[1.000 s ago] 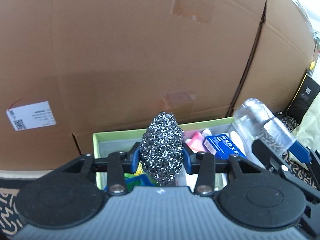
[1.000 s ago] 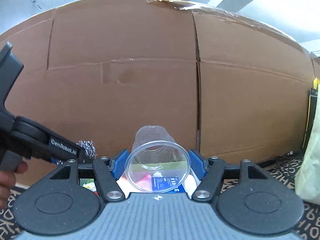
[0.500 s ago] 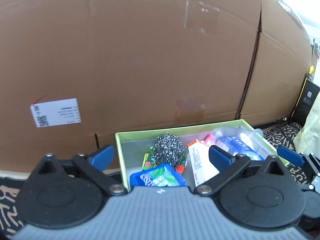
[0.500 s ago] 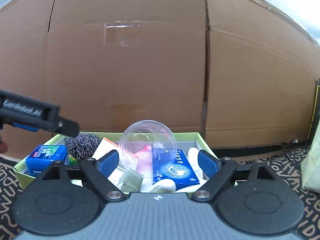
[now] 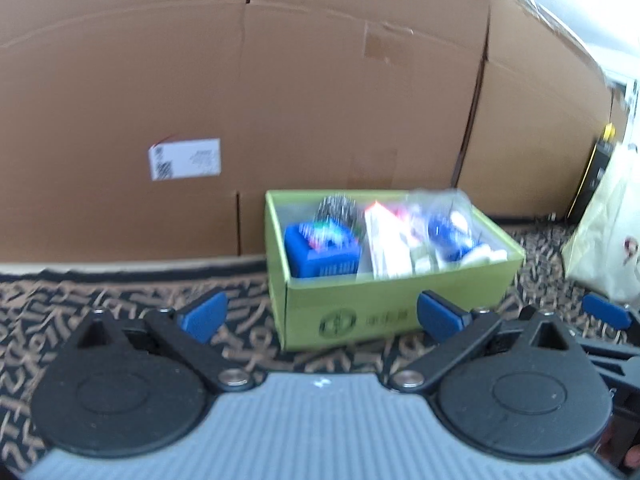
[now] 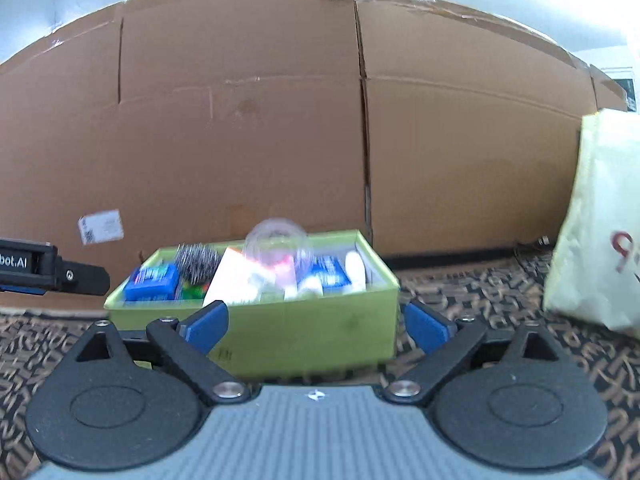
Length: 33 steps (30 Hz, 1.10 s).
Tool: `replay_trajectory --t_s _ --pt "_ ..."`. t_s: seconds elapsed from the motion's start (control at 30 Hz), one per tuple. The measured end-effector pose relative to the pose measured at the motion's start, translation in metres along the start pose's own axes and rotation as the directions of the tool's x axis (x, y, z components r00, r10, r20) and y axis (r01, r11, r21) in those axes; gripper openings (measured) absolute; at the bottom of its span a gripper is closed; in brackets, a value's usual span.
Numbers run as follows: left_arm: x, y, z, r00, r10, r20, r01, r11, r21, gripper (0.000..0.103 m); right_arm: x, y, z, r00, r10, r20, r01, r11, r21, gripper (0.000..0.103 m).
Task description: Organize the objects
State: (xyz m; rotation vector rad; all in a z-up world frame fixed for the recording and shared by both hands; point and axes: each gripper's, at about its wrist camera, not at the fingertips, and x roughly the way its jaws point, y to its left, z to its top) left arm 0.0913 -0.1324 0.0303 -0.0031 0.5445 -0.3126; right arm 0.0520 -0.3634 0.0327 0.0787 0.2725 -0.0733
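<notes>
A green box (image 5: 384, 312) sits on the patterned carpet against a cardboard wall. Inside it lie a steel scourer (image 5: 338, 210), a blue packet (image 5: 320, 252), a white carton (image 5: 384, 240) and a clear plastic cup (image 5: 436, 204). My left gripper (image 5: 320, 316) is open and empty, held back from the box's front wall. In the right wrist view the same box (image 6: 280, 328) holds the scourer (image 6: 196, 260) and the cup (image 6: 276, 240). My right gripper (image 6: 316, 324) has its jaws opening, with nothing between them. The left gripper's body (image 6: 52, 272) shows at the left edge.
A tall cardboard wall (image 5: 320, 100) with a white label (image 5: 184, 158) stands behind the box. A cream bag (image 6: 596, 240) rests on the carpet (image 5: 120, 300) to the right. A black item with a yellow edge (image 5: 596, 176) stands at the far right.
The left gripper let go of the scourer and the right one of the cup; both now lie in the green box. Both grippers opened wide and drew back from it.
</notes>
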Motion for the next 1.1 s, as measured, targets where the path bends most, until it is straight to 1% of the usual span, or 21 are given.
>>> replay_trajectory --t_s 0.17,0.33,0.6,0.87,1.1 --pt "-0.018 -0.005 -0.030 0.999 0.033 -0.044 -0.034 0.999 -0.015 0.103 -0.025 0.005 -0.025 0.998 -0.020 -0.057 0.018 0.999 -0.032 0.098" --pt "-0.022 -0.011 -0.047 0.993 0.083 -0.080 -0.081 0.997 0.018 0.103 -0.029 0.004 -0.037 0.994 -0.037 -0.103 0.035 0.999 -0.027 0.099" --pt "-0.027 -0.010 -0.053 0.992 0.090 -0.086 -0.089 0.996 0.009 0.103 -0.041 0.005 -0.038 0.995 -0.052 -0.089 0.052 0.999 -0.007 0.099" --pt "-0.026 -0.008 -0.054 0.990 0.098 -0.104 -0.097 0.995 0.007 0.103 -0.042 0.011 -0.038 0.994 -0.053 -0.097 0.052 0.998 -0.019 0.099" --pt "-0.029 -0.007 -0.057 0.991 0.084 -0.103 -0.083 0.996 0.013 0.103 -0.044 0.015 -0.039 0.993 -0.053 -0.103 0.051 0.999 -0.018 0.099"
